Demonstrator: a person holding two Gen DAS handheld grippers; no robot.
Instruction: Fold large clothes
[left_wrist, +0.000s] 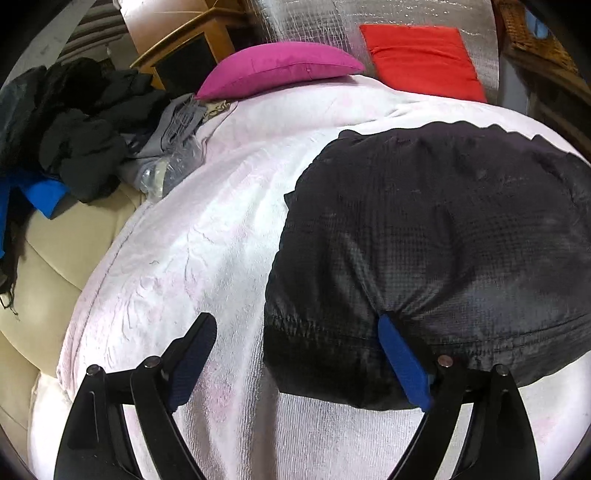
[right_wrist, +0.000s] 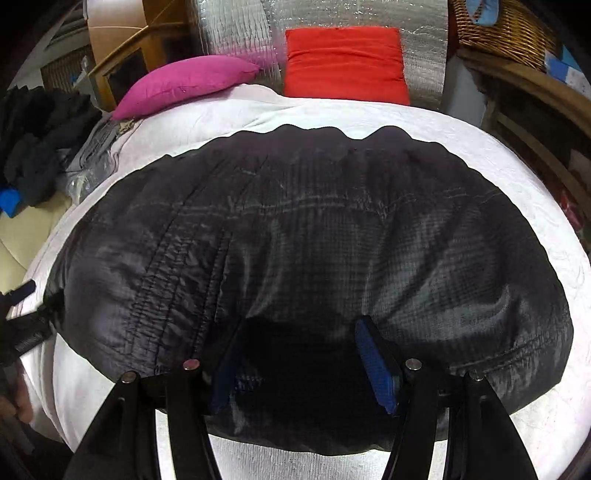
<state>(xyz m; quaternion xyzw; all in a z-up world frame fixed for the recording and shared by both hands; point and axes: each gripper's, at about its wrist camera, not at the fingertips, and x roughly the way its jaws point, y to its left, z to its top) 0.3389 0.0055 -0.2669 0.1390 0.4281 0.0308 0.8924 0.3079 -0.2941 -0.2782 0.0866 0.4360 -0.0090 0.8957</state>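
Left tongs (left_wrist: 299, 354) pointed steeply downward, jaws wide, straddling the near left edge of the black quilted jacket (left_wrist: 436, 236) on the white blanket (left_wrist: 177, 258). Right tongs (right_wrist: 295, 362), angled downward, pressed into the jacket's near hem, jaws half spread. No writing legible.

Left two-finger gripper (left_wrist: 299, 354) of black plastic with blue ribbed pads tilted steeply downward, jaws spread wide, nothing pinched; right pad (left_wrist: 402, 363) touching dark fabric, left pad over bare white cloth; right two-finger gripper (right_wrist: 299, 363), same black-and-blue build, angled down likewise, jaws partly apart, dark fabric bunched between both pads; grip unclear.
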